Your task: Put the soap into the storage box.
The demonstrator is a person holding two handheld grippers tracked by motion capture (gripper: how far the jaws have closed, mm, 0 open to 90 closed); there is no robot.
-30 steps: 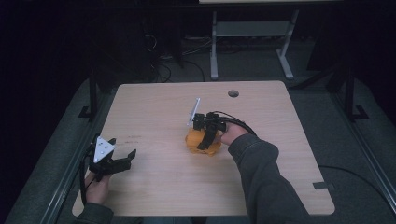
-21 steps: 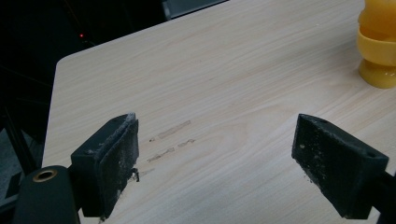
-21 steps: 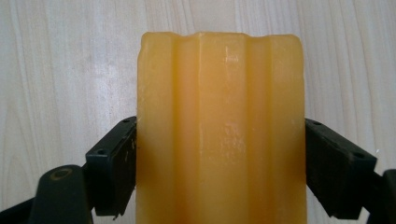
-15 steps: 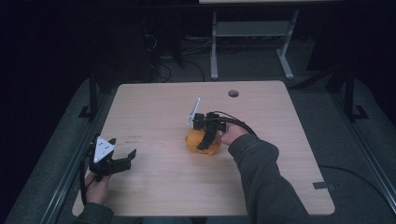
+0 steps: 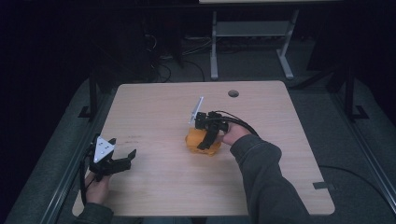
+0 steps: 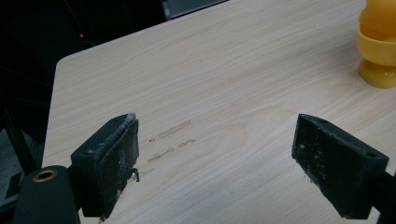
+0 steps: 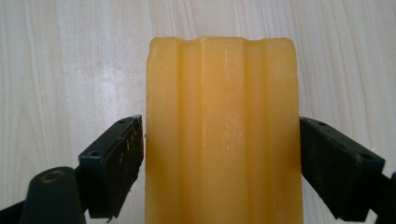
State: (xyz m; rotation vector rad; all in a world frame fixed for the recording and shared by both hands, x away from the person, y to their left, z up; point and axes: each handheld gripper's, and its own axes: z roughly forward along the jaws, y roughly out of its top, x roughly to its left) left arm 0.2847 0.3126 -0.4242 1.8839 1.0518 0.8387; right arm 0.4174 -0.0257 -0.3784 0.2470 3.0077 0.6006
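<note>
Orange moulded block sits just right of frame centre in the high view, on the pale wooden table, under the right gripper, which reaches down over it from the right hand. Lower left of that frame: left gripper, held low over the near-left table edge, well apart from the block, jaws spread with nothing between. Around the table, dark carpeted floor, a grey metal frame at upper centre, loose cables to its left, a round cable hole near the far edge.

Left gripper view: jaws released wide over bare wood grain marked with a few faint scuffs; block at upper right, showing stepped, rounded yellow-orange tiers.

Right gripper view: block runs up the centre, ribbed lengthwise, glossy and faintly translucent. Left pad touches or nearly touches its flank, right pad likewise pressed against or just beside the other edge (contact looks made, but firmness of clamp cannot be told for certain).

Judged from the sheen and moulded ribs: probably a stiff, light plastic or waxy piece, slick enough to slip under a weak pinch, unlikely to break. Best taken across the two long flat flanks, as now, pads square to the sides and low on the body. Table looks flat, dry and smooth, so likely to let the block slide if nudged.
</note>
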